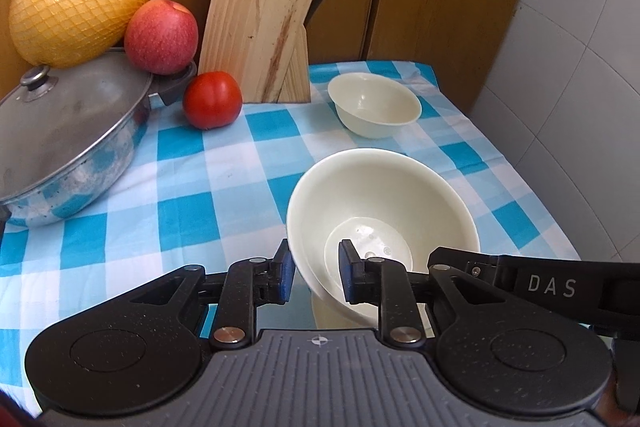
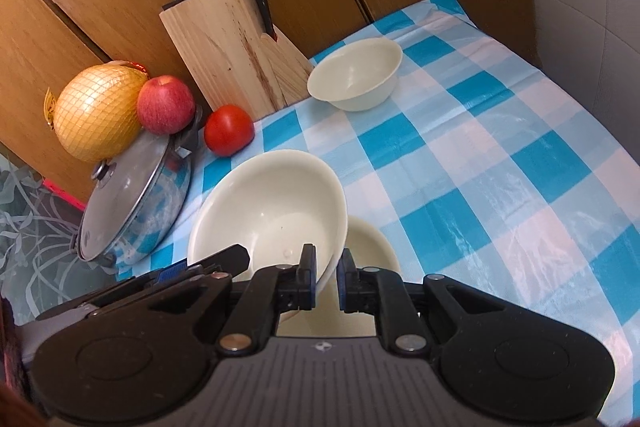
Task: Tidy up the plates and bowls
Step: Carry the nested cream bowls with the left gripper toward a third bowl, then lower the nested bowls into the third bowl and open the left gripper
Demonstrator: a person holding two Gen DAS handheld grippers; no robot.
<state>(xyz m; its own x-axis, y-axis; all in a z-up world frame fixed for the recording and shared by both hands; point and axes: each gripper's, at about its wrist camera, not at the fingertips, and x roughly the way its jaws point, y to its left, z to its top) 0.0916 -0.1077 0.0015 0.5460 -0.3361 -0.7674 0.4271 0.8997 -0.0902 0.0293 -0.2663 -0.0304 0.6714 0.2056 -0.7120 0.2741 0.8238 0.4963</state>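
Large cream bowl: tilted, rim pinched by left claw and right claw. Smaller bowl: beyond both claws, on checked bench.

left tongs gripping cream bowl rim, checked cloth

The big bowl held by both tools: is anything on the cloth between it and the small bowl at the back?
Nothing visible. Only bare checkered cloth lies between the big bowl and the small bowl. The tomato sits off to the side.
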